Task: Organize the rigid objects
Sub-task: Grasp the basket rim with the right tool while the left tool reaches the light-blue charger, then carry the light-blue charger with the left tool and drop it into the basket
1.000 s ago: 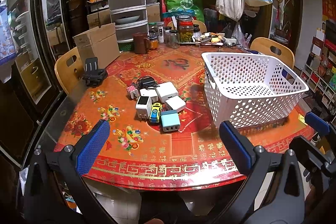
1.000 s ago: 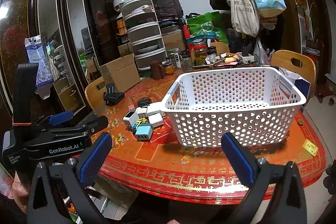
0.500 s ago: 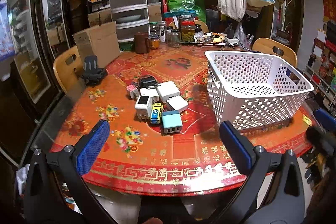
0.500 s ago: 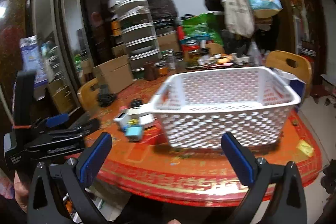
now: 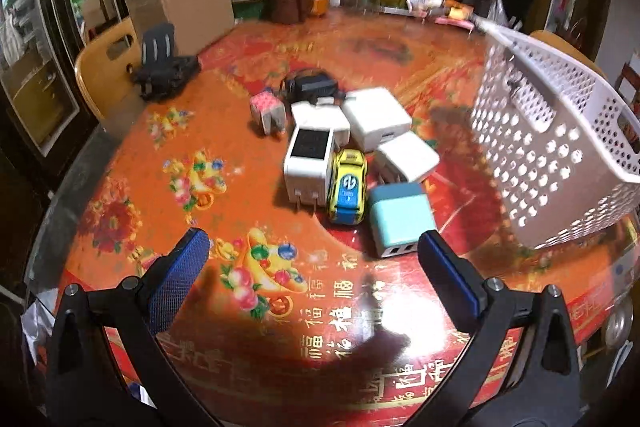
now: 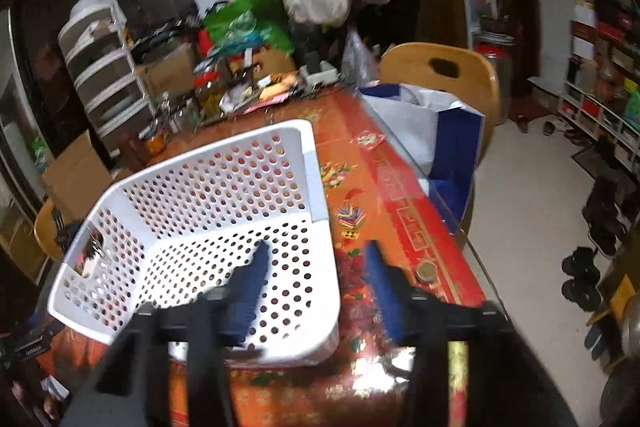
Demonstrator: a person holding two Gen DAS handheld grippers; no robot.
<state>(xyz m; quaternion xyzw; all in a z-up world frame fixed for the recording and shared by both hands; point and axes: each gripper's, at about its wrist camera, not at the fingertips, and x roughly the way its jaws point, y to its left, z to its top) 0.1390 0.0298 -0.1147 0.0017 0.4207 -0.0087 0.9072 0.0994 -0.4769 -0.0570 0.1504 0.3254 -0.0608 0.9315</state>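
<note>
Both of my grippers have moved since a second ago: the left gripper (image 5: 310, 259) has dropped in low toward the pile of chargers, and the right gripper (image 6: 316, 269) has swung over to the basket (image 6: 316, 187), which now sits tilted under it.

From the left wrist I see the pile clearly. A teal charger (image 5: 398, 217) lies nearest, just beyond my right-hand finger, with a yellow toy car (image 5: 347, 187) touching its left side. Left of the car is a white charger with a dark face (image 5: 309, 163), prongs pointing toward me. Farther back sit three more white chargers (image 5: 378, 121), a small pink cube plug (image 5: 267, 109) to the left and a black adapter (image 5: 312, 87) at the far side. The left gripper is spread wide and holds nothing; its fingers hang above the red tablecloth (image 5: 160, 187).

That view catches only the basket's left wall at the right edge. The right wrist shows what it misses: the whole basket interior with nothing in it, and a gold coin (image 6: 425, 271) on the cloth to the right. My right gripper is partly open, one finger inside the basket and the other outside its right wall. I cannot tell whether they touch the wall; the picture is blurred.
</note>
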